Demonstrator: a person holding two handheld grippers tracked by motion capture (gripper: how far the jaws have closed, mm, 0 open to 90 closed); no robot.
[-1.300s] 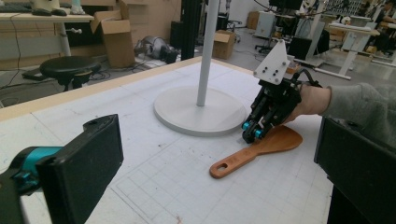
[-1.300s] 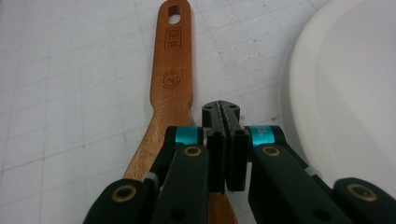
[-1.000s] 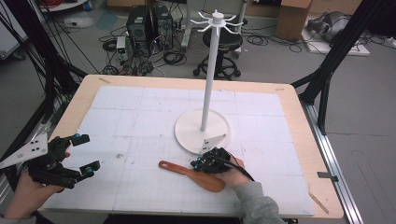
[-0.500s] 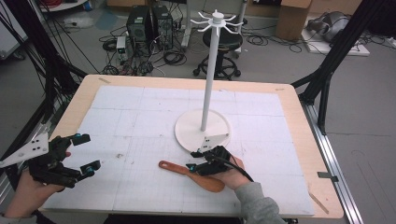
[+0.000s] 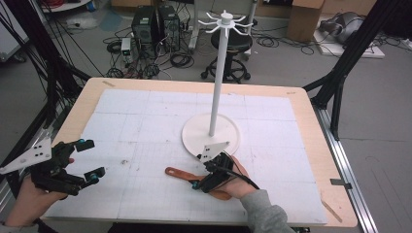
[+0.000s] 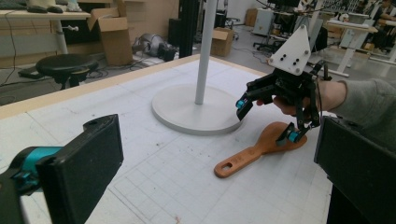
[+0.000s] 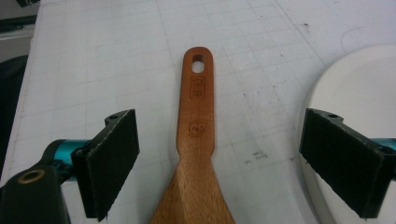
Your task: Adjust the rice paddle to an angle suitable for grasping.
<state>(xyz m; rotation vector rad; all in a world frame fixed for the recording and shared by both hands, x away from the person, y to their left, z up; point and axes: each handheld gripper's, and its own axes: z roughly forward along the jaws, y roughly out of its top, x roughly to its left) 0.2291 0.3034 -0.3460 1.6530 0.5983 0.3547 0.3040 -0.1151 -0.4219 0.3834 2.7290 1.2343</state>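
The right tongs [image 5: 206, 180] hover low over the spatula [image 7: 196, 154], jaws spread wide with one pad [image 7: 114, 161] on each side of the neck, where the handle flares into the blade. Neither pad touches the wood yet. The spatula lies flat on the tabletop [image 5: 145, 131], its handle pointing straight ahead of the right tongs and ending in a hanging hole [image 7: 198, 65]; the blade runs back under them. Just beyond one jaw sits the round base of the stand [image 5: 211, 133], close to the spatula but apart from it.

The step in hand looks like the pick-up. To do it well, the right tongs should come down until the pads are level with the edges of the flat wood, then close squarely across the narrow handle just ahead of the flare. Gripping on the taper itself risks the wood squeezing out forward. The handle sits a little nearer one pad than the other, so centring first would keep it from skidding sideways as the jaws shut. The jaw beside the stand's base needs room; staying clear of that rim avoids a bump.

The left tongs [image 5: 85, 160] rest well away, near the tabletop's edge, jaws wide and holding nothing.
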